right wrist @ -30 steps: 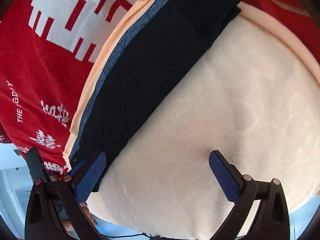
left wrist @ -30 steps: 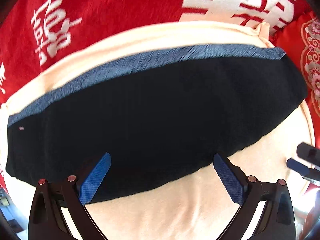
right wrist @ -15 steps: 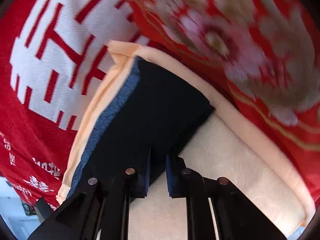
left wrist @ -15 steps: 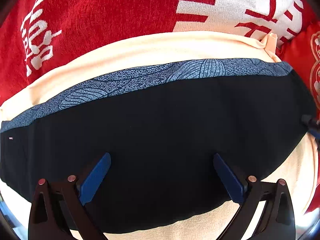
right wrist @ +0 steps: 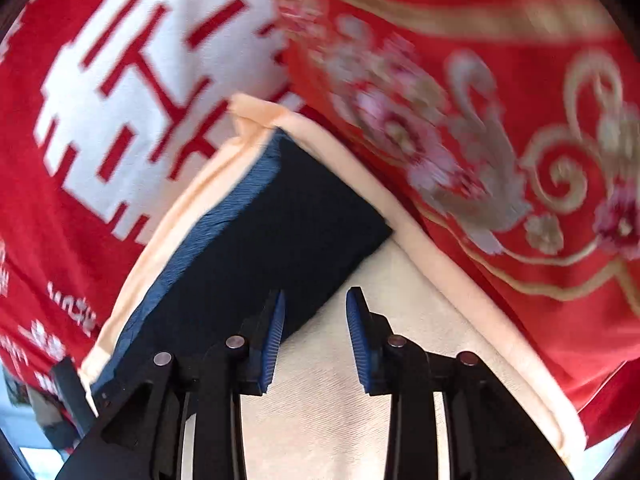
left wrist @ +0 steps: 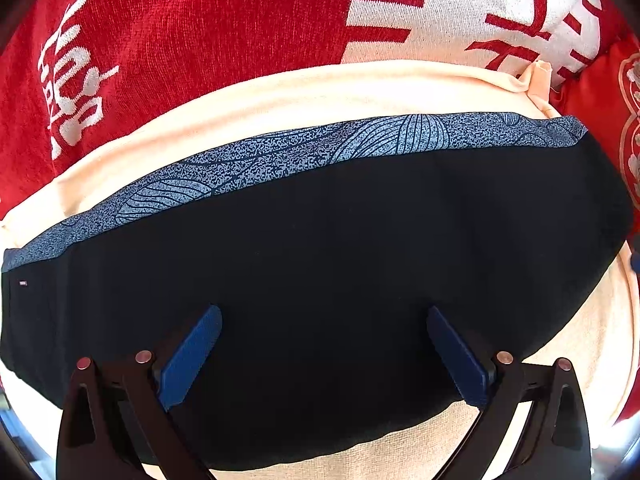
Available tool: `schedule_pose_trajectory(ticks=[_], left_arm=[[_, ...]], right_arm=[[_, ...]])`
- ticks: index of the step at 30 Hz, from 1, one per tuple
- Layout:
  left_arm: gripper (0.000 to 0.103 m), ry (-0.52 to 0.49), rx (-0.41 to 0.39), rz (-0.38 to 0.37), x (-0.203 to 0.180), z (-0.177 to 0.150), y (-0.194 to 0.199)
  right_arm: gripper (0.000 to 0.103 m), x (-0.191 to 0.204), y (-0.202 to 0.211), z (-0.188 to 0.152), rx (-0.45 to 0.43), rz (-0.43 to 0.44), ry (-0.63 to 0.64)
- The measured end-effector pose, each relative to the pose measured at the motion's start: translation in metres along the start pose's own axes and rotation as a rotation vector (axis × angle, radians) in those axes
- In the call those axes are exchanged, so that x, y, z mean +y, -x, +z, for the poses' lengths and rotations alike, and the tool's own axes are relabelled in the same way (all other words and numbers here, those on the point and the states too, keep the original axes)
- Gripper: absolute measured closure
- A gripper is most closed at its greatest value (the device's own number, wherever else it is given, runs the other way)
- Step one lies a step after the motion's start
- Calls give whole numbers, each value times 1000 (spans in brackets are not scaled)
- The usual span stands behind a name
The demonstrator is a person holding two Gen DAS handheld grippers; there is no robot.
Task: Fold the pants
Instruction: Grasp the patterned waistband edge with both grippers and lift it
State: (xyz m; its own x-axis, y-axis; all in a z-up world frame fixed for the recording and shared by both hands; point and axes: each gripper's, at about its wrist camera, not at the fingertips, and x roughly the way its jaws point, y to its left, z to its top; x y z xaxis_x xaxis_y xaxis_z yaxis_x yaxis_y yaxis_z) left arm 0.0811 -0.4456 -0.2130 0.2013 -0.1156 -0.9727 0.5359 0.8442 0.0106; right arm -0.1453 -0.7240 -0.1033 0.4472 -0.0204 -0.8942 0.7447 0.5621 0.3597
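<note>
**Pants folded, both tongs free**

Black pants (left wrist: 340, 280) w/ blue patterned band lie folded on cream mat (left wrist: 280, 104) over red blanket (left wrist: 200, 20). Left tongs (left wrist: 322, 350) wide above pants. Right tongs (right wrist: 315, 334) narrow, just opening, nothing between, at pants' edge.

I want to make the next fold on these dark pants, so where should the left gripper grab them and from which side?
Take the dark pants at the near folded edge, coming from above. The left gripper hangs over that edge with its jaws wide and nothing between them. The edge lies flat on the cream cloth, so one jaw probably has to slide under it. The patterned blue band runs along the far side.
</note>
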Motion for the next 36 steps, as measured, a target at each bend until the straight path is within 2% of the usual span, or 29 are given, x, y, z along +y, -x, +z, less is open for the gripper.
schedule_pose_trajectory(ticks=[3,6,10,12,14,15,17,19,22,25,27,28,30,32,36], left_arm=[[0,-7,12,9,0,2,10],[0,-15,-43,47,4,22,17],[0,75,-21,47,17,59,1],[0,90,-2,48,20,67,-14],[0,105,-11,34,21,67,-18],[0,99,-26,34,21,66,-17],[0,78,-47,32,21,64,-16],[0,78,-46,18,24,64,-18],[0,74,-33,12,26,66,-17],[0,59,-17,19,26,68,-14],[0,47,-8,23,25,65,-10],[0,38,-3,26,24,63,-7],[0,19,11,34,22,57,0],[0,15,20,35,25,48,7],[0,-4,40,35,24,32,13]], right_arm=[[68,26,-11,3,44,48,102],[68,50,-31,15,80,126,150],[68,89,-76,34,118,183,196],[68,98,-94,42,130,157,227],[73,98,-108,51,103,56,255],[73,94,-109,56,83,32,249],[73,83,-104,67,47,-24,201],[68,75,-92,72,48,-17,142],[57,76,-68,55,73,-17,163],[50,88,-48,19,100,-28,269],[42,93,-43,-5,121,-36,317],[38,90,-44,-15,139,-29,314],[37,79,-51,-31,168,-1,252],[33,70,-44,-32,128,40,214],[26,60,-38,-33,133,115,177]])
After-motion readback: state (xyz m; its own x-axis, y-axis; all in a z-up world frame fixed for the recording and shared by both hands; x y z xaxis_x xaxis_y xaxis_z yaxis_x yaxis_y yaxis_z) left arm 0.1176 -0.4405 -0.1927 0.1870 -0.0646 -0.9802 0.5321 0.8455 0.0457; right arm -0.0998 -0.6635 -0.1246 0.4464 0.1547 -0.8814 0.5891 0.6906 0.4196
